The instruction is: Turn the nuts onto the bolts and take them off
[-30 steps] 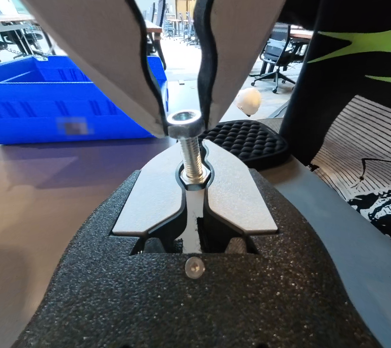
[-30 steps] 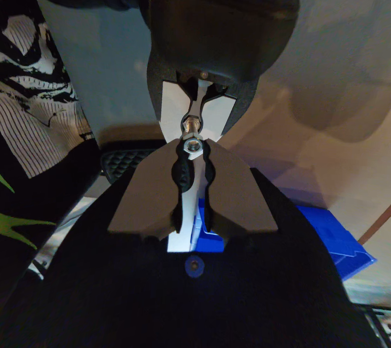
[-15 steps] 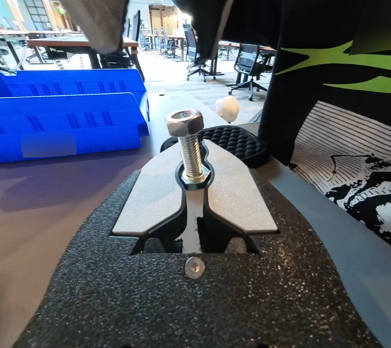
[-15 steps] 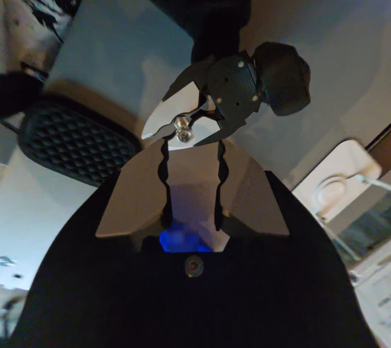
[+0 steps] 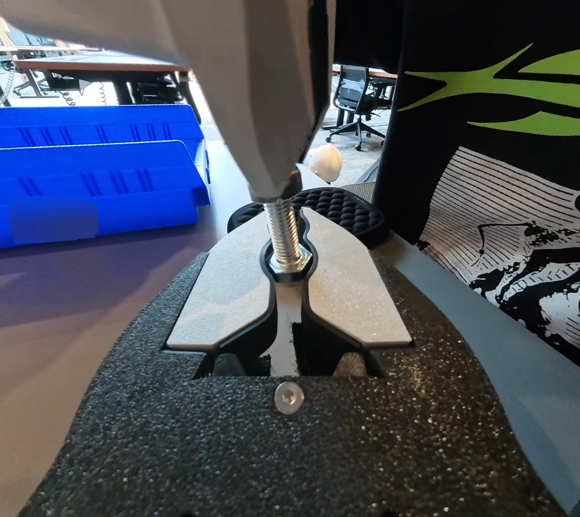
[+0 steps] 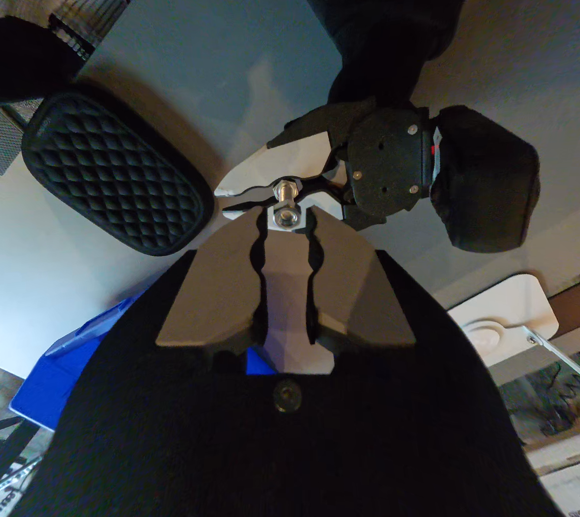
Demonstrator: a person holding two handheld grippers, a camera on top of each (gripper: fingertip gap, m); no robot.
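Since 0.5 s ago the right gripper (image 6: 287, 213) has dropped back over the bolt (image 5: 283, 232) head w/ fingers spread, not gripping, while the left gripper (image 5: 290, 254) pinches the nut (image 5: 290, 267) low on the thread, so approx. mid-cycle, more turning left.

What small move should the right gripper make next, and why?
Probably close the right gripper on the bolt head: its jaws stand open on either side of the head, while the left gripper is clamped on the nut, so the bolt can then be turned.
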